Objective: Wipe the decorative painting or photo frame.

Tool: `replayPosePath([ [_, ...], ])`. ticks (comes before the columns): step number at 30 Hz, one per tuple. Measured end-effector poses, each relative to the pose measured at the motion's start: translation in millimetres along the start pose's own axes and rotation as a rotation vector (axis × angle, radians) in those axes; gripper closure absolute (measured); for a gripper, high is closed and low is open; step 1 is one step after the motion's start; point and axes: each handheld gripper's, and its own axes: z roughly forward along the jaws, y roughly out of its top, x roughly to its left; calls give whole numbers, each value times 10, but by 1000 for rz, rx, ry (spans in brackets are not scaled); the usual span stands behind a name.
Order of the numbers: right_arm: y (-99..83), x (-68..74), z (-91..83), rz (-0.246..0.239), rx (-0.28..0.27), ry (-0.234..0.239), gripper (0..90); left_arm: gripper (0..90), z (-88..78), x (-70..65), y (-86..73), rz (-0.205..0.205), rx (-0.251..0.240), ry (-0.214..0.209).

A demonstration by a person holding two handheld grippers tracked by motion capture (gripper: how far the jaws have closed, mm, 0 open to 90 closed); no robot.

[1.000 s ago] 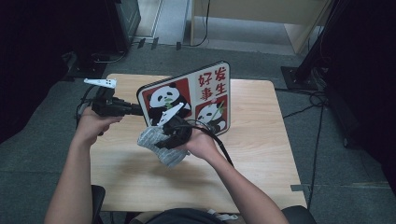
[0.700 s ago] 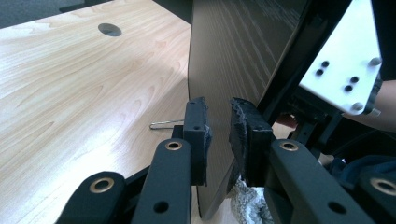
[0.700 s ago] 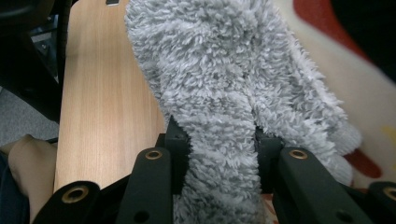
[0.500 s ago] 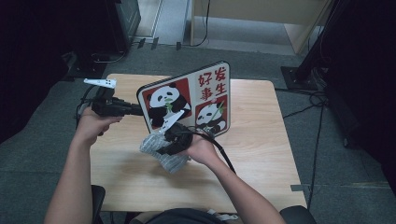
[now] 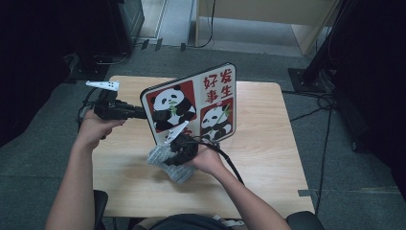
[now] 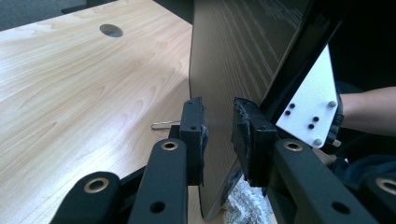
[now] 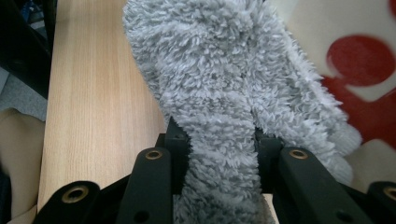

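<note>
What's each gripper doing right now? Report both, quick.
Left gripper: jaws have just been opening, the panda board stands between them, and a gap shows beside the right pad.
Right gripper: shut on the grey fluffy cloth.

A rectangular board printed with black-and-white pandas on red panels and red Chinese characters (image 5: 201,103) stands tilted on its lower edge above the light wooden tabletop (image 5: 268,158), its plain back dark and wood-grained. A fluffy grey microfibre cloth (image 5: 167,163) bunches against the board's lower left corner, beside the printed face.
</note>
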Motion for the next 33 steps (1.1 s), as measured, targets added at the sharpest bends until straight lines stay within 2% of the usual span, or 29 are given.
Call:
replayPosePath([
  [11,-135,-40,138,27,26,25,679,724,-10,13,-8,-7,-2,3],
  [12,-144,-35,146,41,34,31,679,724,-11,15,-9,-9,-2,1],
  [19,-128,-12,126,43,44,20,682,701,-22,32,-16,-13,-5,1],
  [23,-112,27,50,41,44,21,685,663,-24,37,-20,-15,-4,15],
  [28,-52,99,-99,21,11,18,686,589,-39,45,-31,-13,2,43],
  [33,93,196,-257,-3,-11,30,686,506,-74,45,-47,-17,-9,65],
])
